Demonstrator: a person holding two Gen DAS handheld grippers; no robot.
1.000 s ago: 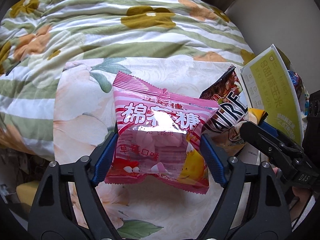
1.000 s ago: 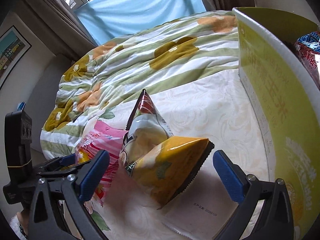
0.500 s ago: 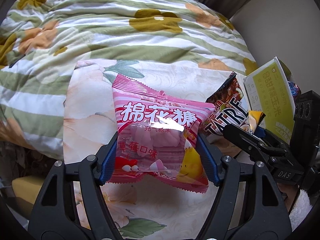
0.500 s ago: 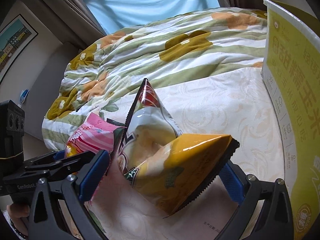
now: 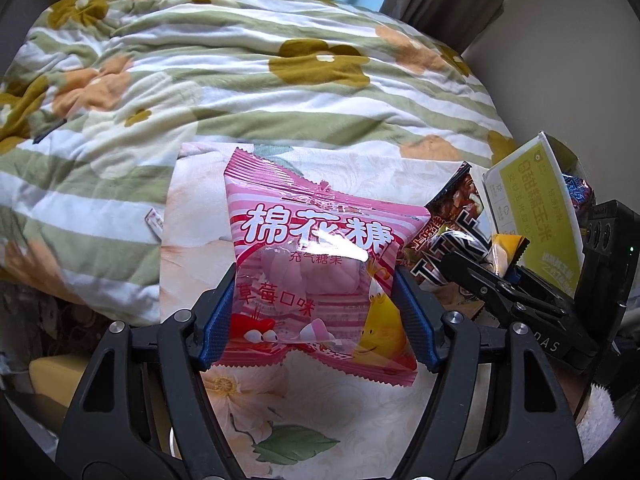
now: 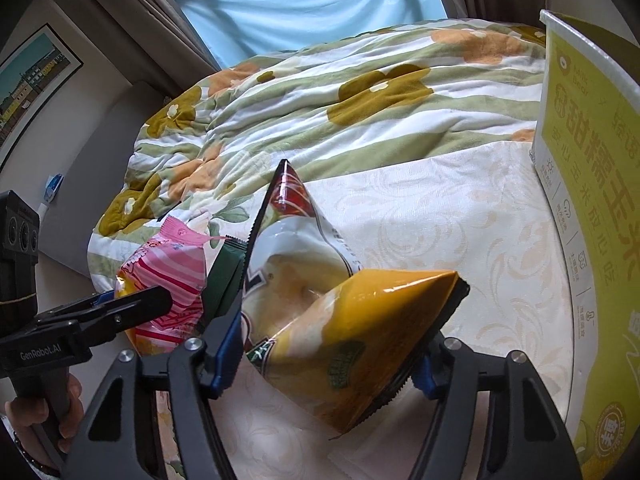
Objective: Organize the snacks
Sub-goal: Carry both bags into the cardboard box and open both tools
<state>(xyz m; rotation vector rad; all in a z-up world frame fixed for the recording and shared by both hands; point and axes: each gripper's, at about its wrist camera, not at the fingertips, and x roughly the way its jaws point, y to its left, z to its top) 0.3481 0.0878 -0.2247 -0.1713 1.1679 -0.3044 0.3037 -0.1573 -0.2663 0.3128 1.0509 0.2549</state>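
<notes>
A pink marshmallow bag (image 5: 312,248) hangs just above the cream floral sheet (image 5: 320,420), and my left gripper (image 5: 316,320) is shut on its lower half, blue pads pressing both sides. The same pink bag (image 6: 168,268) shows at the left of the right wrist view. A yellow and white chip bag (image 6: 340,320) stands between the jaws of my right gripper (image 6: 326,360). Those jaws are closing, and the pads touch the bag's two sides. In the left wrist view the chip bag (image 5: 452,232) shows its dark lettered face beside the pink bag.
A yellow-green carton (image 6: 592,184) stands open at the right on the sheet (image 6: 440,220), and the carton (image 5: 532,208) holds more snack packs. A rumpled flowered quilt (image 5: 240,80) fills the far side of the bed. A person's hand (image 6: 60,412) grips the left handle.
The right jaws came in from wide open onto the chip bag. The left jaws narrowed on the pink bag and rose a little with it.
</notes>
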